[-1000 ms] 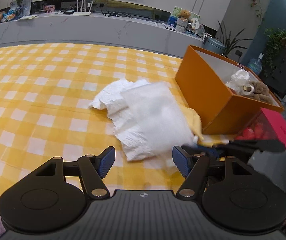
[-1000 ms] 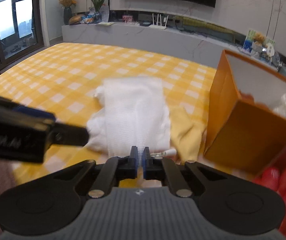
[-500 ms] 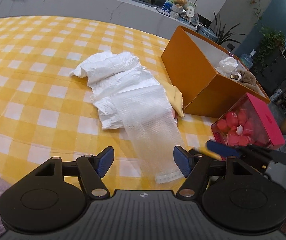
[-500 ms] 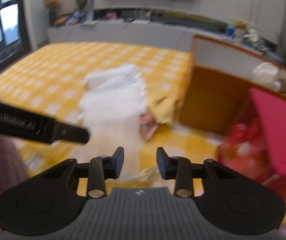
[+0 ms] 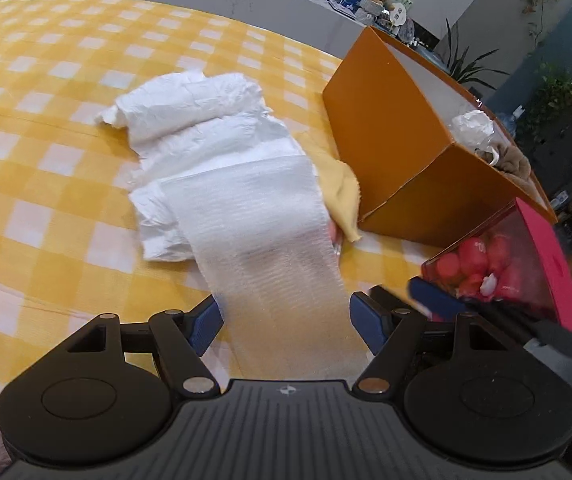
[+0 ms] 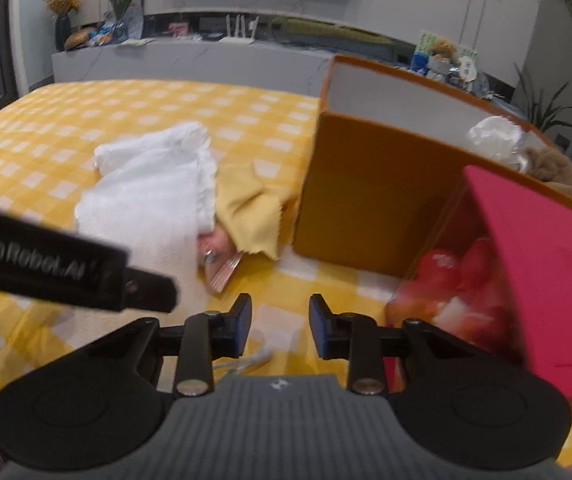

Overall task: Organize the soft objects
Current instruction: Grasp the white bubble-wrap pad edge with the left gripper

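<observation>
A strip of bubble wrap (image 5: 270,248) lies flat on the yellow checked cloth, over crumpled white paper (image 5: 202,120) and beside a yellow cloth (image 5: 340,188). My left gripper (image 5: 286,322) is open, its jaws astride the strip's near end. My right gripper (image 6: 280,326) is open and empty, over bare cloth right of the pile; the white paper (image 6: 154,176) and yellow cloth (image 6: 246,204) lie ahead on its left. A small pink item (image 6: 222,264) pokes out under the pile.
An open orange box (image 5: 394,152) holding a white bag and a brown plush stands to the right; it also shows in the right wrist view (image 6: 366,200). A pink-lidded clear box of red balls (image 5: 502,260) sits at the near right. The left gripper's body (image 6: 46,264) crosses the right view.
The right gripper let go of the bubble wrap, opened and swung right toward the boxes. The strip now lies flat. The left gripper moved in over its near end.
</observation>
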`<state>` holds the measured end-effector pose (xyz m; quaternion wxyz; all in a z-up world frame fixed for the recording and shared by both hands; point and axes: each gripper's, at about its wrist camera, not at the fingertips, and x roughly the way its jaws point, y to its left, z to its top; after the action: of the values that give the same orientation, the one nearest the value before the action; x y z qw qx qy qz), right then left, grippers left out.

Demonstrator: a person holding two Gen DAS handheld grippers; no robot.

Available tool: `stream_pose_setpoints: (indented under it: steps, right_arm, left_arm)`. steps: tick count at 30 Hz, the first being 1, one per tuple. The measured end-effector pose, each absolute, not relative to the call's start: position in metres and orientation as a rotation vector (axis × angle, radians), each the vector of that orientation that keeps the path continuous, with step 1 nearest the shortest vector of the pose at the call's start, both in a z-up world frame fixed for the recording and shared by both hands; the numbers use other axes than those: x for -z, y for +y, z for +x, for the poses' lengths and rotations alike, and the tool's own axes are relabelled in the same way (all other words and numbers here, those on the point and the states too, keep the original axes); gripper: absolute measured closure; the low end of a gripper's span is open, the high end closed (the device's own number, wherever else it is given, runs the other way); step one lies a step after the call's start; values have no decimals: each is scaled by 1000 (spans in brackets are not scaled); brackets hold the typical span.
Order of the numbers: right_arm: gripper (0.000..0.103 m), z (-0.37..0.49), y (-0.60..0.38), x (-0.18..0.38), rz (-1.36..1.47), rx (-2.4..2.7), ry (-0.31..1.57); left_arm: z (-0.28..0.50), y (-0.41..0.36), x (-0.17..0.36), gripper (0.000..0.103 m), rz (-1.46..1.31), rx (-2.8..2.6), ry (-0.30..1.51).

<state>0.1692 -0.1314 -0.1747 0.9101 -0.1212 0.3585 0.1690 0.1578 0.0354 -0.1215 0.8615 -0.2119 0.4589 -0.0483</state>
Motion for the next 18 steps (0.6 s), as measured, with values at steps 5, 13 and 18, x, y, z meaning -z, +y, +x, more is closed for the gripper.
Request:
stream_pose_setpoints:
  steps: [5,13,18]
  right_arm:
    - [72,165,-127,177,-266,-378,738]
    - [71,154,-120,177,-278,-448,721]
    - [68,149,-116,177,-278,-476,713]
  left_arm:
    - [167,21,122,30,-396,97,977]
    - [174,11,126,57,-345,57,977]
    - [169,16,122,96,-301,47,948]
